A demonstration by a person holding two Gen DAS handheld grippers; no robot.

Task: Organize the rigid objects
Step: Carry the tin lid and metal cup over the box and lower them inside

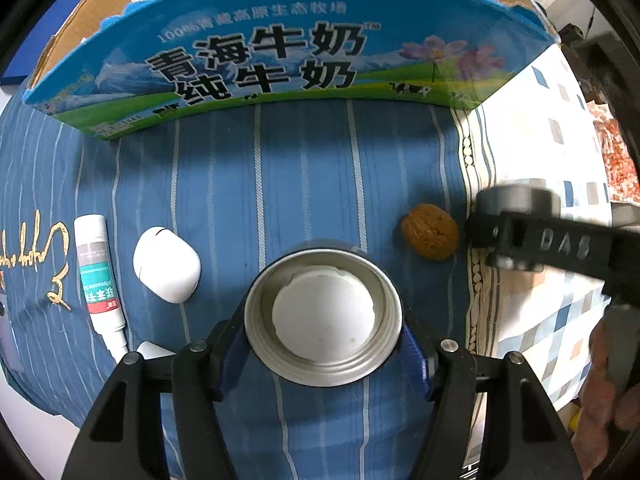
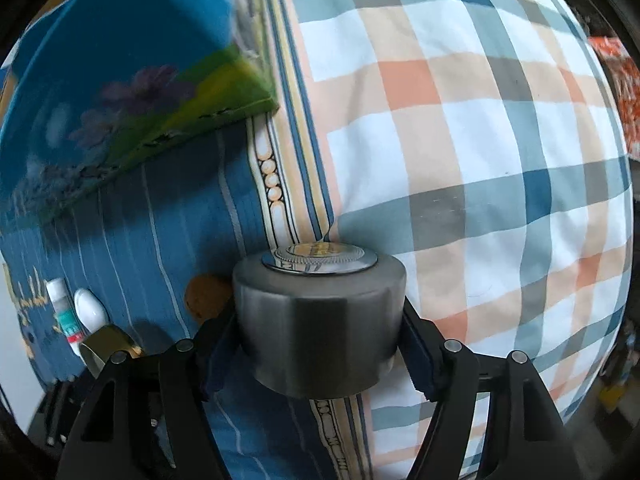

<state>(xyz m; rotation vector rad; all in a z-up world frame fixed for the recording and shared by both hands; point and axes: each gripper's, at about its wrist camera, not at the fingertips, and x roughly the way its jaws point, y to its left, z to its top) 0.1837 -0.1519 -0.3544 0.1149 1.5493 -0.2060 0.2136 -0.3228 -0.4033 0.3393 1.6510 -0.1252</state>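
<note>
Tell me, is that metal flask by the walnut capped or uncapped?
Uncapped. The flask shows a bare threaded rim and a white inner stopper, while the right gripper holds its steel lid off to the side.

The round open flask (image 1: 322, 320) has a matt brushed metal rim. The grey cylindrical metal lid (image 2: 320, 320) looks satin, its top disc glossy. The brown walnut (image 1: 430, 237) is rough, and the blue printed cardboard box (image 1: 280, 52) is smooth.
</note>
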